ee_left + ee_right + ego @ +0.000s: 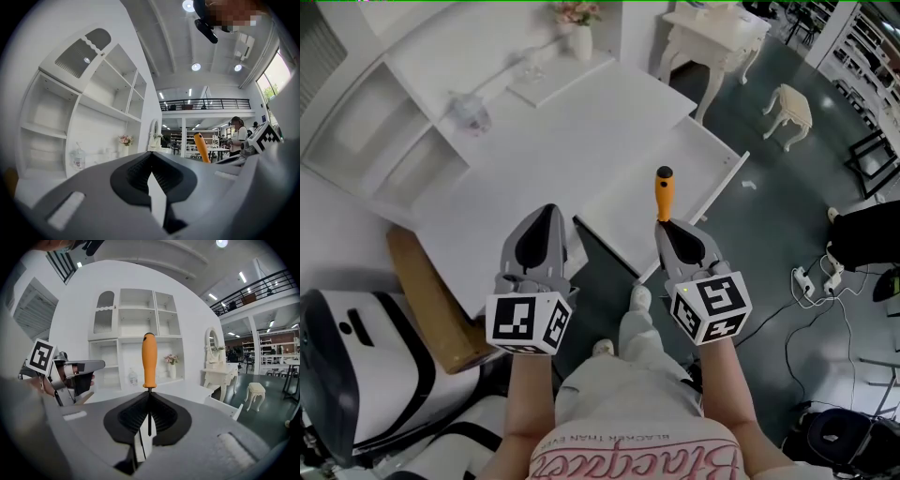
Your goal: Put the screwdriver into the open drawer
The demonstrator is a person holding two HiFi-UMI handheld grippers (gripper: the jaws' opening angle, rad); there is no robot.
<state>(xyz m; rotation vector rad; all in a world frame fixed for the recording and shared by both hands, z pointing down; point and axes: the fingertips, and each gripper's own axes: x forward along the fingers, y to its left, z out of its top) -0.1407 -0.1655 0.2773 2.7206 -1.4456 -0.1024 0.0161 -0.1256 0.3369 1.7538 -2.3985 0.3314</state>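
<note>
The screwdriver (663, 192) is clamped by its shaft in the closed right gripper (671, 227), presented toward the open drawer (724, 184) at frame centre for depositing; the left gripper (546, 214) is held closed and empty.

Bright, even indoor light from ceiling lamps (196, 67) (slight glare); strong fisheye bending, dark vignette at edges.

Head view looks steeply down; both gripper views face the shelves (136, 319).
</note>
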